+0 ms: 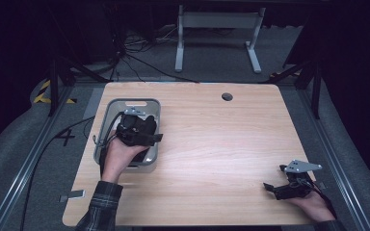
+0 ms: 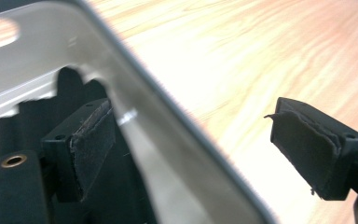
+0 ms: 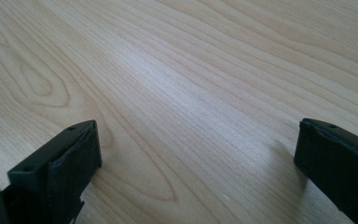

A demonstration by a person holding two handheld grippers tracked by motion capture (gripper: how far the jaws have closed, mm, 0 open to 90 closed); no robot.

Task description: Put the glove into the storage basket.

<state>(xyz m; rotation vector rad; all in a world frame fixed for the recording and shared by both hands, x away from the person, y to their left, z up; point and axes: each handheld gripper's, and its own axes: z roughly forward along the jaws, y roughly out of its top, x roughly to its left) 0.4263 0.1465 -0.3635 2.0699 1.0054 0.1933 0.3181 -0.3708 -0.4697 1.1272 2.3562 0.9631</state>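
Tabletop: pale wood tabletop (image 1: 212,144) carries grey plastic bin (image 1: 107,126) at its left.
Bin: black objects inside.
Left gripper (image 2: 209,140): released, empty, straddling bin's wall; could snag it.
Right gripper (image 3: 196,163): released, well apart.

floor: grey carpet (image 1: 212,57) | cables (image 1: 139,60) | white table frame (image 1: 217,21) | surroundings: dark

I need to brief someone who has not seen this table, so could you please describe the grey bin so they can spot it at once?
Start at the wooden table and go to its left side. The grey bin sits there under the left hand. It is a rounded grey plastic tub with handle slots in its rim.
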